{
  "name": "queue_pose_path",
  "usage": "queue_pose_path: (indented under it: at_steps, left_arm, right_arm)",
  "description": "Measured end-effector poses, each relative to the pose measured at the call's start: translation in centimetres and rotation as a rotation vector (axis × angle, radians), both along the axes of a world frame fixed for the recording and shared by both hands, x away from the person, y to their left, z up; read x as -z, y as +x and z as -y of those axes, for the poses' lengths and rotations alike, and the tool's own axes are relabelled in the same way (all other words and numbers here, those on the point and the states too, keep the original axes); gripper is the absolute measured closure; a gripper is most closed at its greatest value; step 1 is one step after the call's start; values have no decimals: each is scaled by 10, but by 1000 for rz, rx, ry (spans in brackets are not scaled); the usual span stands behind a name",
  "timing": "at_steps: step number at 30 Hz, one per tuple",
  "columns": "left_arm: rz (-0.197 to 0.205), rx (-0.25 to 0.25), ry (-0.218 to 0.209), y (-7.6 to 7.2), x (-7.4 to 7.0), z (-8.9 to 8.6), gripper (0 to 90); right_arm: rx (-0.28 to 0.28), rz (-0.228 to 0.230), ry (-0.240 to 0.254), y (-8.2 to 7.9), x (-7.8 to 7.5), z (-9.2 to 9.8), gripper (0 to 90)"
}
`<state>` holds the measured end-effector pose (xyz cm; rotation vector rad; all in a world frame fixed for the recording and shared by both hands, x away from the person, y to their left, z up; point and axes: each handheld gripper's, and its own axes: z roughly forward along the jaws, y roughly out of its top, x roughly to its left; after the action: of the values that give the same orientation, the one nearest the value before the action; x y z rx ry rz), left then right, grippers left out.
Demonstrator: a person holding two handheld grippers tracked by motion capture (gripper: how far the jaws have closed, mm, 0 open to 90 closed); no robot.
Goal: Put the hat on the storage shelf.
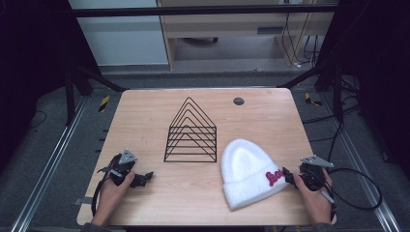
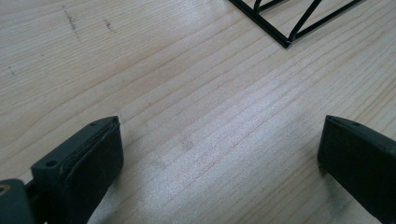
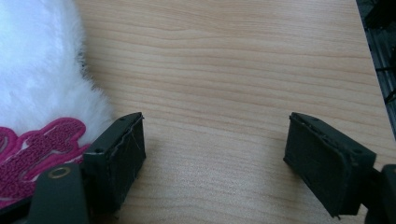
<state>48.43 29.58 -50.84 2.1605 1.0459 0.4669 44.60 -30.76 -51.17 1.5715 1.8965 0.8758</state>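
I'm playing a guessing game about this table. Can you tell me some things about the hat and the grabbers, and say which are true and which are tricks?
1. The white hat has pink letters on it. True.
2. The hat hangs on the black wire rack. False: it lies on the table beside the rack.
3. The left gripper is open and holds nothing. True.
4. The right gripper is squeezing the hat. False: it is open, and bare table shows between its jaws.

High overhead view of table (image 1: 145, 111) — two close, low tabletop views.
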Motion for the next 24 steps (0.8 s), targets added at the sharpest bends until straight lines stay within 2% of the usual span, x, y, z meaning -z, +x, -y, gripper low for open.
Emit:
queue_pose_path:
  at_steps: [2, 3, 6, 7, 8, 9, 11, 12, 13, 14, 15, 17, 19, 21, 24]
  left_arm:
    - [0, 1, 1, 0, 0, 0, 0]
    - [1, 2, 4, 0, 0, 0, 0]
    - [0, 0, 2, 0, 0, 0, 0]
    - [0, 0, 2, 0, 0, 0, 0]
    - [0, 0, 2, 0, 0, 0, 0]
    - [0, 0, 2, 0, 0, 0, 0]
    - [1, 2, 3, 0, 0, 0, 0]
    - [1, 2, 3, 0, 0, 0, 0]
    - [0, 1, 2, 0, 0, 0, 0]
    - [0, 1, 2, 0, 0, 0, 0]
    - [-1, 1, 1, 0, 0, 0, 0]
    - [0, 1, 2, 0, 0, 0, 0]
    - [0, 1, 2, 0, 0, 0, 0]
    - [-1, 1, 1, 0, 0, 0, 0]
    - [0, 0, 2, 0, 0, 0, 0]
  right_arm:
    - [10, -9, 6, 1, -1, -1, 202]
    - [-3, -16, 2, 3, -2, 0, 203]
    - [-23, -7, -61, 10, -18, 1, 221]
    - [-23, -7, -61, 10, -18, 1, 221]
    - [-23, -12, -61, 12, -24, 0, 221]
    - [-51, -32, -83, 18, -36, -2, 222]
    - [-79, -65, -79, 25, -44, -5, 217]
    - [-79, -65, -79, 25, -44, -5, 217]
    - [-123, -93, -112, 35, -55, -12, 204]
    - [-123, -93, -112, 35, -55, -12, 204]
    - [-140, -91, -144, 43, -64, -17, 200]
    - [-153, -102, -147, 49, -70, -21, 190]
    - [-170, -133, -142, 59, -75, -27, 196]
    - [-185, -150, -168, 67, -78, -33, 218]
    - [-209, -171, -169, 78, -80, -43, 271]
